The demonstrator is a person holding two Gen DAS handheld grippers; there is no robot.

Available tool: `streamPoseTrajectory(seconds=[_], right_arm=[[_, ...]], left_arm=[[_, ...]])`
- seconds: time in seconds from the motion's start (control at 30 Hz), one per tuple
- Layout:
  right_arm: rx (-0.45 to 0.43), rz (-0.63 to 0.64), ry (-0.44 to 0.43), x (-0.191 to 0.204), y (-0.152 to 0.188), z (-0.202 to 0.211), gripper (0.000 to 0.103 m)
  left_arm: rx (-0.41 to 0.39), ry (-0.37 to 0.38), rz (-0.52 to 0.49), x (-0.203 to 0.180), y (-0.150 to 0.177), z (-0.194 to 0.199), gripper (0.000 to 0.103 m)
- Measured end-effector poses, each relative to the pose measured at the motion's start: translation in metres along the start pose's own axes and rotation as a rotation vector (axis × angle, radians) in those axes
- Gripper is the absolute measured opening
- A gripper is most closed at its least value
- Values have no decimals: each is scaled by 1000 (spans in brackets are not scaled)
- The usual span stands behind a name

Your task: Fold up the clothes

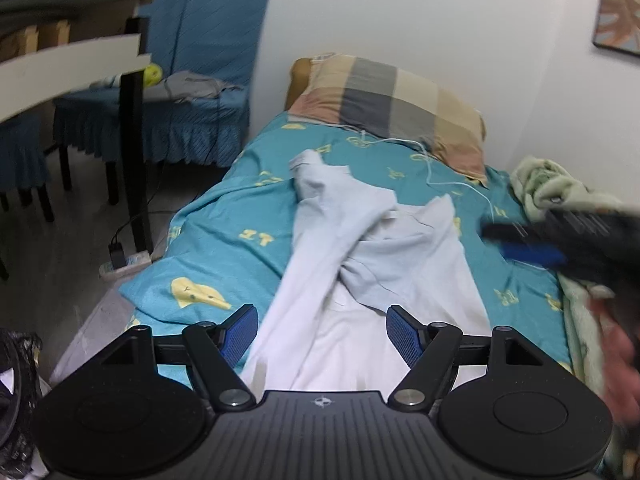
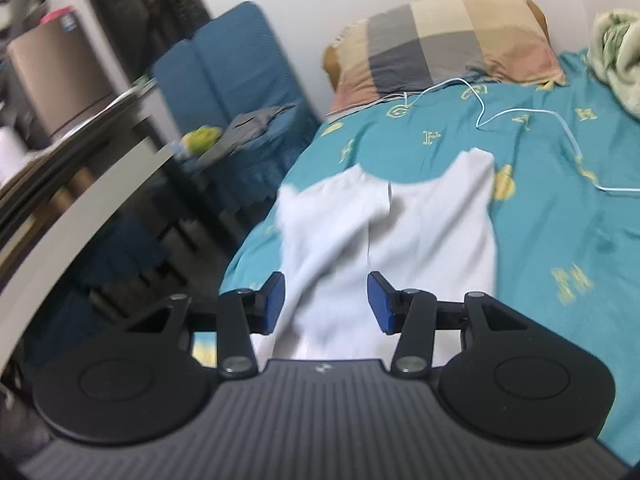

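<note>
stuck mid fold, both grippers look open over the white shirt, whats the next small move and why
Probably lower the left gripper and close it on the white shirt. Its jaws stand open with the crumpled left side between them, nothing gripped; the right gripper is open too.

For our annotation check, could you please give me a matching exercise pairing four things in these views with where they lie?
Things:
1. pale blue garment
2. checked pillow
3. grey clothing
4. green blanket

Places:
A. on the blue chair seat
B. at the bed's head
C. along the wall-side edge
D. spread mid-bed, before the open left gripper

Pairs: 1-D, 2-B, 3-A, 4-C
</note>
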State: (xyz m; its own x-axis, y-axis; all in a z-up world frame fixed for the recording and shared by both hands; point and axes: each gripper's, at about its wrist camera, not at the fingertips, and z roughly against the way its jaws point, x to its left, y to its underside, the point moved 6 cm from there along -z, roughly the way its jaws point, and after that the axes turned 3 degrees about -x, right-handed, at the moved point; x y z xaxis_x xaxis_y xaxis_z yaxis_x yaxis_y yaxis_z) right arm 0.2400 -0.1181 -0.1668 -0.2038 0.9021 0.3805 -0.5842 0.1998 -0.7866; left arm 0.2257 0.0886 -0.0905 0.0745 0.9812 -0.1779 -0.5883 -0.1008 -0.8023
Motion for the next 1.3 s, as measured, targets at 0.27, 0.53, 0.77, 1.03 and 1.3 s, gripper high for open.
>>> streamPoseTrajectory(seconds=[0.27, 0.53, 0.77, 1.03, 1.3], right_arm=[[-34, 36, 53, 23, 62, 104, 49], [-118, -17, 43, 12, 79, 143, 87], [-78, -33, 46, -7, 90, 132, 87], [-113, 14, 39, -12, 87, 134, 87], [-123, -5, 4, -21, 81, 140, 87]], left_arm=[[-27, -14, -65, -12, 5, 21, 74], [10, -17, -115, -19, 14, 15, 74], [62, -50, -156, -22, 28, 12, 75], [106, -83, -186, -27, 36, 17, 78], [314, -102, -244, -11, 38, 18, 78]])
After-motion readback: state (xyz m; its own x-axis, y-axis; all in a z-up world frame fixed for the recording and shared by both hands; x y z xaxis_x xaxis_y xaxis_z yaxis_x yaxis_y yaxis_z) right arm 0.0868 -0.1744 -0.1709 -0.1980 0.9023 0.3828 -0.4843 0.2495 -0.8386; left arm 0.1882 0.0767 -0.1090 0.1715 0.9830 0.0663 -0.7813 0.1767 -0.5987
